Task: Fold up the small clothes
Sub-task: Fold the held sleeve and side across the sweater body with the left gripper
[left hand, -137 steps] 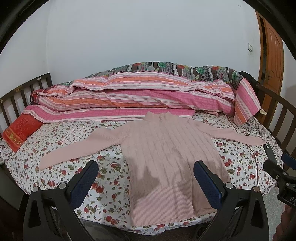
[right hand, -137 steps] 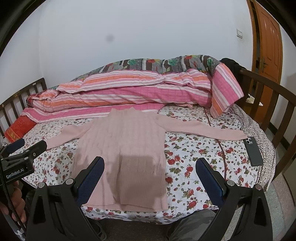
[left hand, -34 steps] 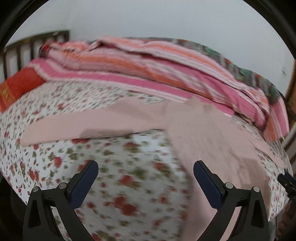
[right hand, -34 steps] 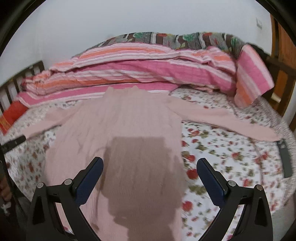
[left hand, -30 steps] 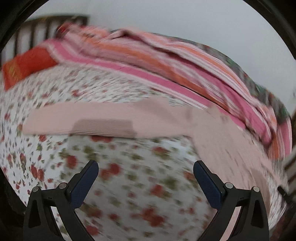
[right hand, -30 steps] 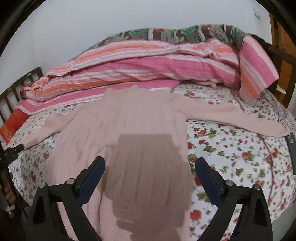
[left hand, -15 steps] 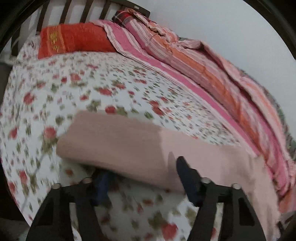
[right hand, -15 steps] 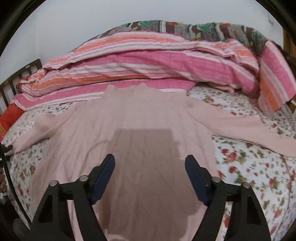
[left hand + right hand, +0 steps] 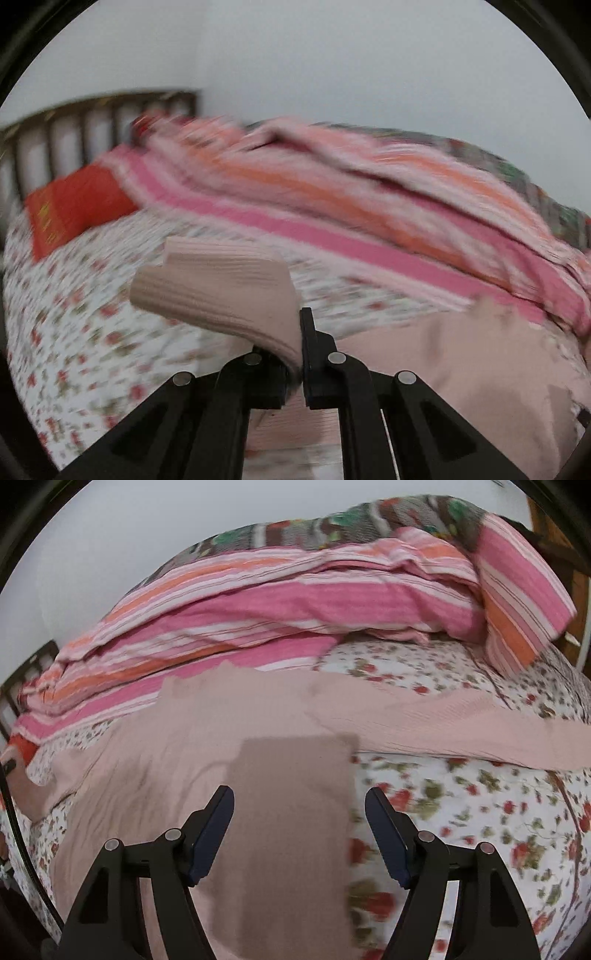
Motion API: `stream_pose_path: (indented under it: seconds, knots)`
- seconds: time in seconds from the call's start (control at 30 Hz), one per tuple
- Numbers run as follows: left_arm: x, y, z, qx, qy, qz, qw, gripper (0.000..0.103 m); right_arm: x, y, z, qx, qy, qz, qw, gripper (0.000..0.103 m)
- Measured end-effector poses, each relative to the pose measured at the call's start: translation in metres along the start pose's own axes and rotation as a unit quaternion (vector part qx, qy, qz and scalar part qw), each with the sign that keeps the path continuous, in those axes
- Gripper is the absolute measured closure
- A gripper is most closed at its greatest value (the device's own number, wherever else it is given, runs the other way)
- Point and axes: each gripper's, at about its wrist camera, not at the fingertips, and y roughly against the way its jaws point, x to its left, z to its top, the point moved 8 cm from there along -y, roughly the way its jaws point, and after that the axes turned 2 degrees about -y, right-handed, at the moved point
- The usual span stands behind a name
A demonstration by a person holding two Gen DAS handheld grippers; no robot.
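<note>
While the sweater (image 9: 155,775) lies mostly flat, you've only begun.
Your left gripper (image 9: 300,354) pinches one sleeve (image 9: 218,291); your right gripper (image 9: 299,830) hovers spread.

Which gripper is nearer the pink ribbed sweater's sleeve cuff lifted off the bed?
Left. The left gripper is shut on that sleeve cuff; the right gripper hangs open above the sweater's body.

Right gripper (image 9: 299,830) apparently open over pink sweater (image 9: 207,746).

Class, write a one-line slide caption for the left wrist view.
Left gripper shut on the pink ribbed knit sweater's sleeve, lifting it above the floral bedsheet.
</note>
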Motion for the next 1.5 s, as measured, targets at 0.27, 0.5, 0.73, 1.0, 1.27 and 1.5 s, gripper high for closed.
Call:
stream_pose_path:
  seconds: [0.27,0.5,0.73,1.0,1.27,1.5]
  knots:
    - [-0.207,0.017,0.006,-0.004,-0.097,-0.124,0.9876,0.096,-0.064,0.013,-0.012,0.012,-0.033,0.009,0.999,0.031]
    - [-0.352,0.013,-0.053,0.038,-0.156,-0.198,0.9671,0.096,-0.104,0.019,-0.019,0.012,-0.075,0.016,0.997,0.031]
    - [-0.413,0.006,-0.122,0.118,-0.188,-0.241,0.9447,0.074,-0.112,0.024,-0.012,0.003,-0.091,0.02,0.996,0.031]
    - [-0.342,0.039,-0.088,0.042,-0.17,-0.232,0.9568,0.018,-0.075,0.017,-0.005,0.003,-0.072,0.035,0.997,0.03]
    - [-0.202,0.005,-0.076,0.041,-0.149,-0.101,0.9828,0.018,-0.017,0.0,-0.004,0.003,-0.025,0.035,0.999,0.047]
    - [-0.135,-0.05,-0.075,0.103,-0.057,-0.135,0.9838,0.022,-0.005,-0.017,-0.002,0.013,-0.03,0.017,0.999,0.053]
